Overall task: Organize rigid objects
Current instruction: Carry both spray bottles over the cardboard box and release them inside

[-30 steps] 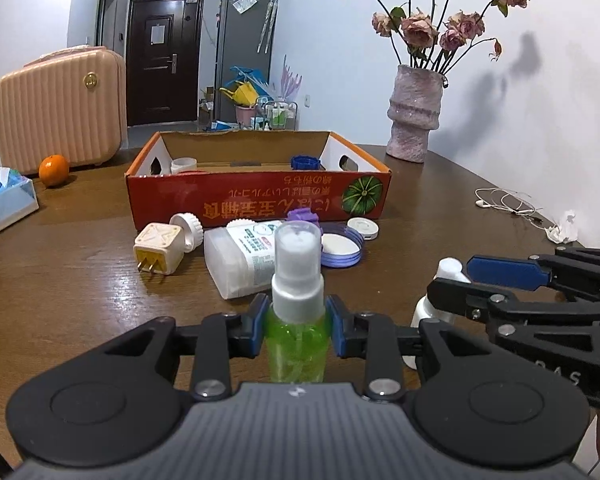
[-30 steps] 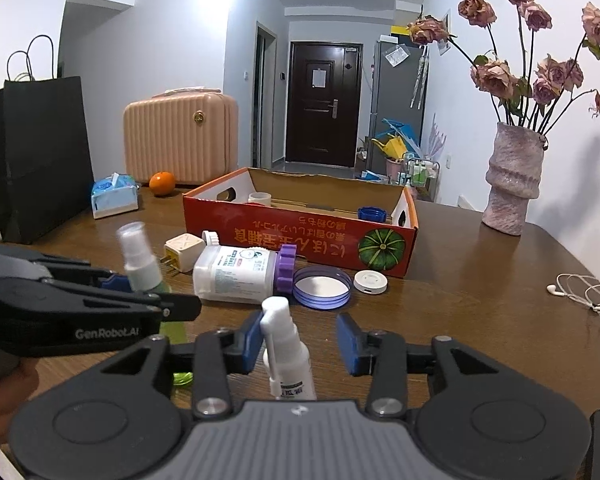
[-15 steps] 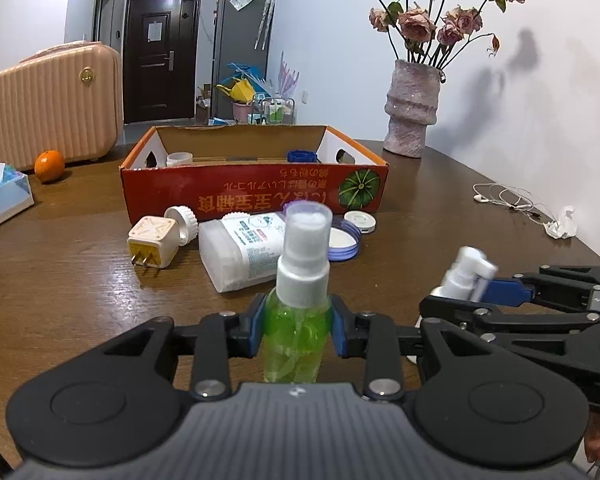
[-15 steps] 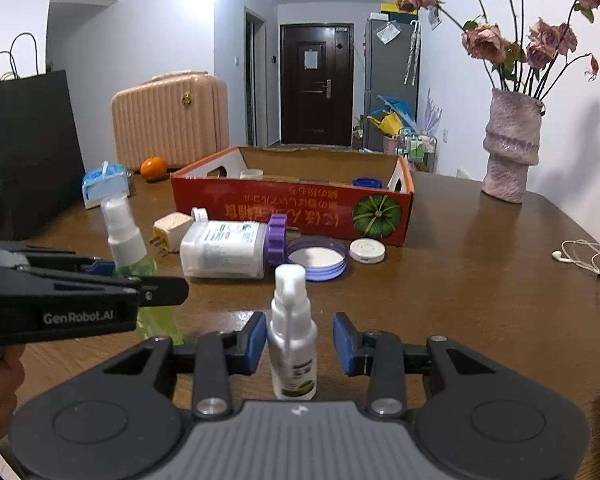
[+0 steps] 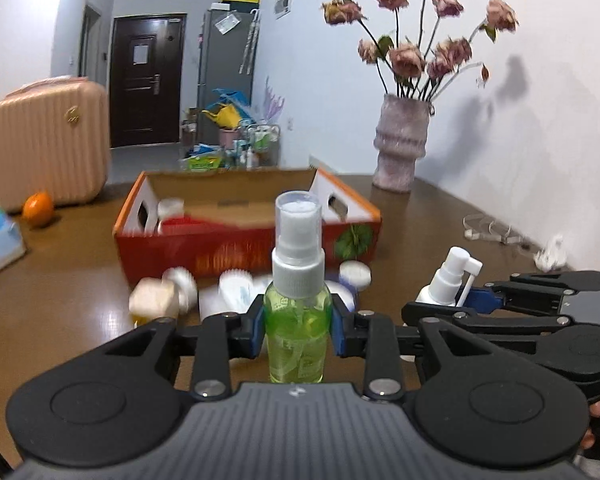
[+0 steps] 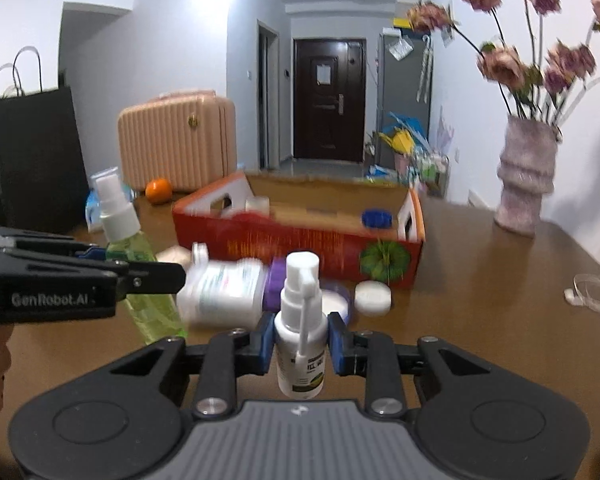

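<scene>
Here the left gripper (image 5: 298,330) is clamped on an upright green spray bottle (image 5: 298,320), held above the brown table (image 5: 420,216); the right gripper (image 6: 301,342) grips a white spray bottle (image 6: 302,320), also upright; beyond them stands an open red cardboard box (image 6: 300,240), with what seems, through blur, a white jar (image 6: 224,294) lying before it.

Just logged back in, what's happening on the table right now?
Both tongs are shut on spray bottles. The left tongs hold a green bottle, the right tongs a white bottle. Both bottles look lifted off the table and upright. Ahead sits the open red box with a few small items already inside. A jar lying on its side and some lids are still on the table in front of it.
</scene>
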Motion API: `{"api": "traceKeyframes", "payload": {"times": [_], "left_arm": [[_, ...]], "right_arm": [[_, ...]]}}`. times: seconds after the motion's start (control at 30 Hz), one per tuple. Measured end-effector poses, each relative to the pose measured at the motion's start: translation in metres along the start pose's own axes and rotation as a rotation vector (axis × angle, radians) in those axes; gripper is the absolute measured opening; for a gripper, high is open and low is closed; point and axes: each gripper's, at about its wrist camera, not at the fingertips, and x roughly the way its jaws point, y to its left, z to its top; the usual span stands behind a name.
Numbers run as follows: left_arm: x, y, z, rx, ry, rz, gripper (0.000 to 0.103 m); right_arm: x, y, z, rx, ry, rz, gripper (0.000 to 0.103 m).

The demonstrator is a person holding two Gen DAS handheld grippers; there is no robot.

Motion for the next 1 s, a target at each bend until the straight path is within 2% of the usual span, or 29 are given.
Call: {"api": "traceKeyframes", "payload": {"times": [0.13,0.23,0.37,0.43,0.57,0.67,0.77,0.9,1.0], "left_arm": [[0.033,0.025,0.062,0.006,-0.011,-0.010,0.031],[0.079,0.046,0.115,0.024,-0.020,0.032,0.031],[0.153,0.072,0.157,0.039,-0.005,0.095,0.031],[0.193,0.086,0.167,0.014,0.020,0.126,0.031],[0.262,0.110,0.175,-0.006,0.094,0.194,0.032],[0.296,0.120,0.175,-0.011,0.148,0.197,0.032],[0.313,0.127,0.169,0.003,0.178,0.215,0.032],[0.314,0.130,0.169,0.019,0.158,0.223,0.036],[0.313,0.132,0.170,0.024,0.170,0.228,0.048]], "right_arm": [[0.041,-0.019,0.052,0.008,-0.027,0.043,0.027],[0.096,-0.035,0.095,0.013,-0.014,0.033,0.027],[0.184,-0.057,0.139,0.038,0.025,-0.013,0.027],[0.223,-0.067,0.151,0.076,0.052,-0.036,0.027],[0.286,-0.072,0.165,0.049,0.123,-0.093,0.027],[0.318,-0.075,0.168,0.059,0.150,-0.097,0.027],[0.335,-0.074,0.170,0.073,0.191,-0.078,0.027],[0.337,-0.070,0.173,0.029,0.179,-0.085,0.027],[0.333,-0.066,0.176,0.015,0.178,-0.092,0.027]]}}
